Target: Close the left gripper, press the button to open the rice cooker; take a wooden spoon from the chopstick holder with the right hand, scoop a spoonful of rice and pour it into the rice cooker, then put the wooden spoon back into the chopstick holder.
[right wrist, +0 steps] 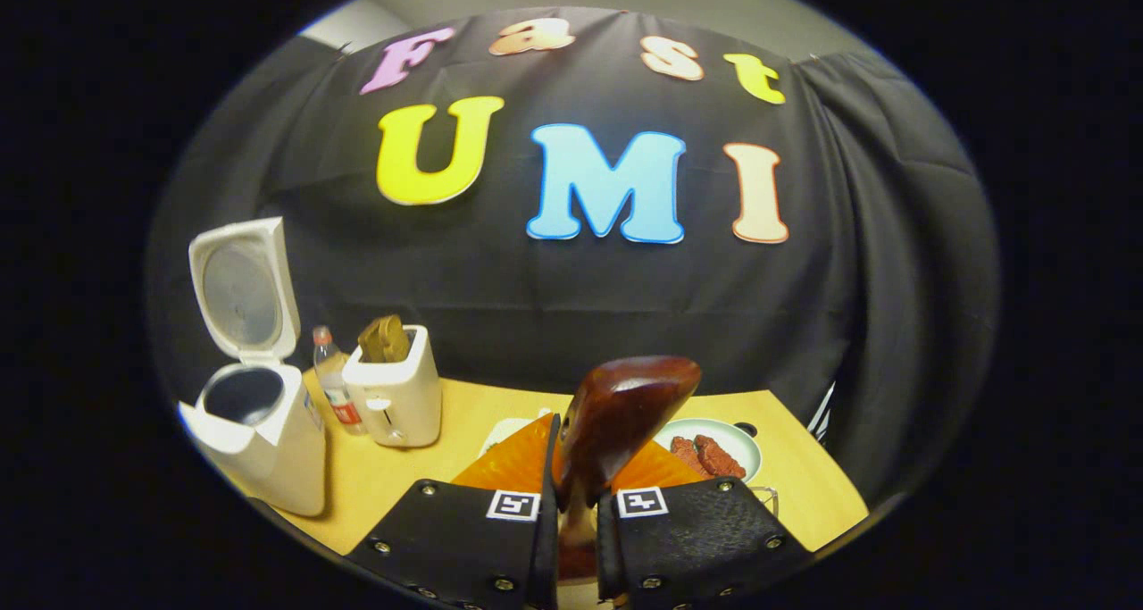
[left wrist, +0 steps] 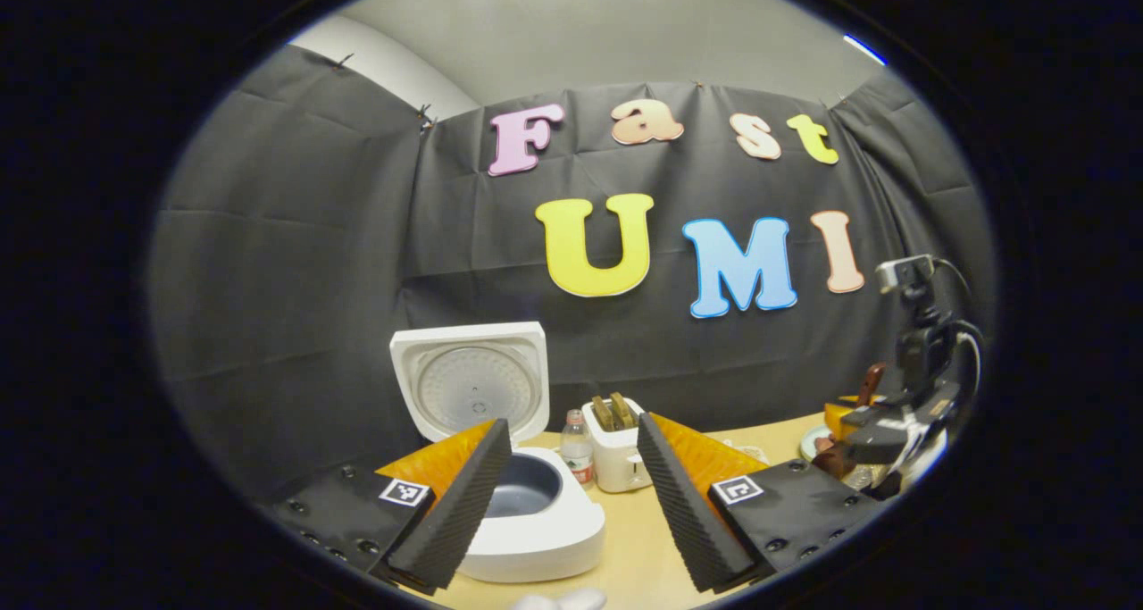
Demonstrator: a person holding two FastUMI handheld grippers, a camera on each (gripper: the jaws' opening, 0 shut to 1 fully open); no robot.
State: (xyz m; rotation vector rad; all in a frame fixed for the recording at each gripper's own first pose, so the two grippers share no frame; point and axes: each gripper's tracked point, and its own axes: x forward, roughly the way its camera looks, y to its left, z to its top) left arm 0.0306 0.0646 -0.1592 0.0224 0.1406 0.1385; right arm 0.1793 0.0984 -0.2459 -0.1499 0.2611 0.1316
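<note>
Flanking toaster (right wrist: 396, 396): bottle (right wrist: 332, 380), plate (right wrist: 714, 445).

The rice cooker (left wrist: 536, 521) is stood open, its lid (left wrist: 473, 378) raised upright behind the pot mouth, so the pot is reached from above and from the front, not from behind. Just beside the rice cooker a bottle (left wrist: 577, 447) and a toaster (left wrist: 618, 454) are set close together, narrowing that side. Bare worktop (right wrist: 482, 413) is left beyond the toaster, up to a plate (right wrist: 746, 445) of red food. The booth's wall closes the back.
</note>
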